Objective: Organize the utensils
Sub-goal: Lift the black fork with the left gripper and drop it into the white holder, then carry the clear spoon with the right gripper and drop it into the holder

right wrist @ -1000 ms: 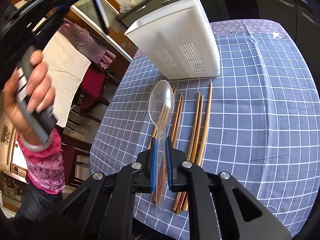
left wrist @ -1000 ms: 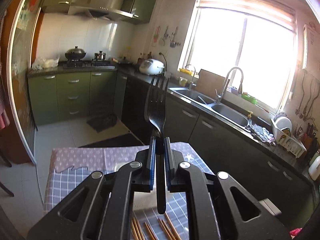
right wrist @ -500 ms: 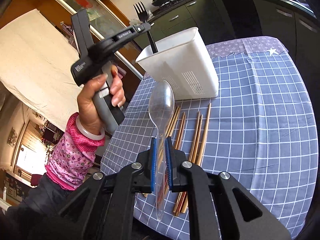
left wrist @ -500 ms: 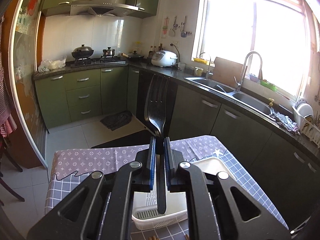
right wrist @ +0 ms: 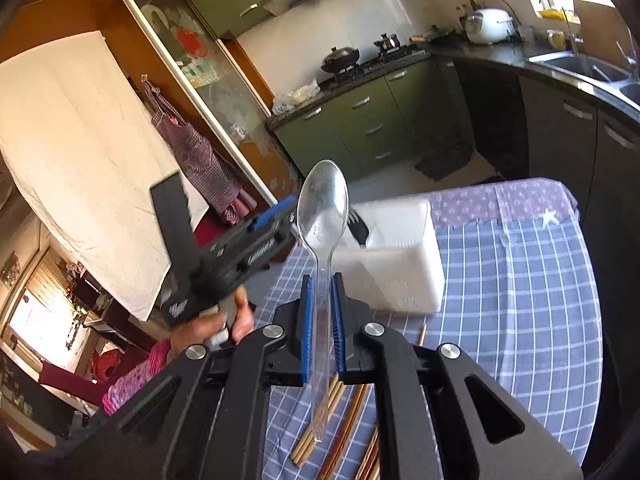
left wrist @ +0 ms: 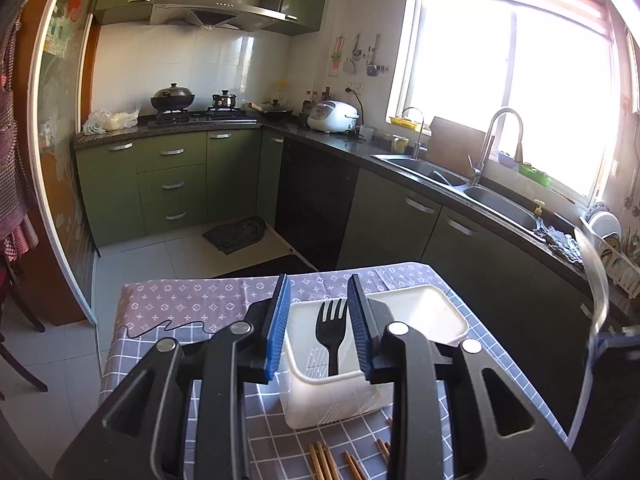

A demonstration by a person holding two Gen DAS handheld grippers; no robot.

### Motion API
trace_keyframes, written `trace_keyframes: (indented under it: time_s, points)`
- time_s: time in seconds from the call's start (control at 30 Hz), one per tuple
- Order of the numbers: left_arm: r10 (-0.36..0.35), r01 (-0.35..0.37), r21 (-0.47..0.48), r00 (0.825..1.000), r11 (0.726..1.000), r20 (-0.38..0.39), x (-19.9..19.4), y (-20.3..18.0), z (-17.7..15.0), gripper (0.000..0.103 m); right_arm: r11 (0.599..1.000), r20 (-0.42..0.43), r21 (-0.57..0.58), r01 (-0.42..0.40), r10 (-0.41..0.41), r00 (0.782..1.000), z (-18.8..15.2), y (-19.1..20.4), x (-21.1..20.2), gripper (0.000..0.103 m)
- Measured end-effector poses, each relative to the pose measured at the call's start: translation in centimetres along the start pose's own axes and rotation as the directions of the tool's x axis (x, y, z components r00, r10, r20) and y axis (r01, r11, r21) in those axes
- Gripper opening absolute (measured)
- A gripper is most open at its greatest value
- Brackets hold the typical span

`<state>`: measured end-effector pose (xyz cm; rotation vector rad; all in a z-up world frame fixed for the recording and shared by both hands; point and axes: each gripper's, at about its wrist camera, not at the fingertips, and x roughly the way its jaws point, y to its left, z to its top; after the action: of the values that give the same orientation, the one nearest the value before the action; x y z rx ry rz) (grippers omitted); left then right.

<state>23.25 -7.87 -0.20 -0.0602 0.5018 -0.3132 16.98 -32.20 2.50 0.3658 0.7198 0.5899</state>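
Left gripper (left wrist: 318, 330) above white holder (left wrist: 444, 314), jaws just opened, standing apart with nothing clamped between them. Black fork (left wrist: 331, 330) stands upright in holder's left compartment, tines up, free of pads. Holder on checked tablecloth (right wrist: 520, 280), far side of table. Chopsticks (left wrist: 324, 462) loose on cloth, near side. Right gripper (right wrist: 320, 320) raised near holder, jaws narrow, clamped on clear plastic spoon (right wrist: 323, 208) at mid-handle, bowl up. Spoon likely light, thin, slippery, a bit flexy; gentle handle grip, lower handle-first.

Clear spoon (right wrist: 322, 216) (upright) in right gripper (right wrist: 320, 320)
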Motion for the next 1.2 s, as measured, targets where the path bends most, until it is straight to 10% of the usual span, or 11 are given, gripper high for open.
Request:
trace_keyframes:
  time_s: [0.23,0.47,1.2]
  points:
    - [0.034,-0.035,0.013,0.999,0.999,0.038,-7.9,1.0,-2.7,0.037,0.995,0.176,-0.033,0.091,-0.084,0.981,7.2,1.1,2.5,0.01]
    - [0.021,-0.023,0.067,0.999,0.998,0.035,-11.8,0.4,-4.9,0.042,0.941,0.275,-0.041,0.336,-0.312,0.909,9.7,-0.9,7.8,0.01]
    - [-0.015,0.024,0.082,0.994,0.996,-0.106,-10.4,-0.9,-6.6,0.043,0.903,0.183,-0.165,0.397,-0.368,0.912,-2.2,-2.3,9.1,0.016]
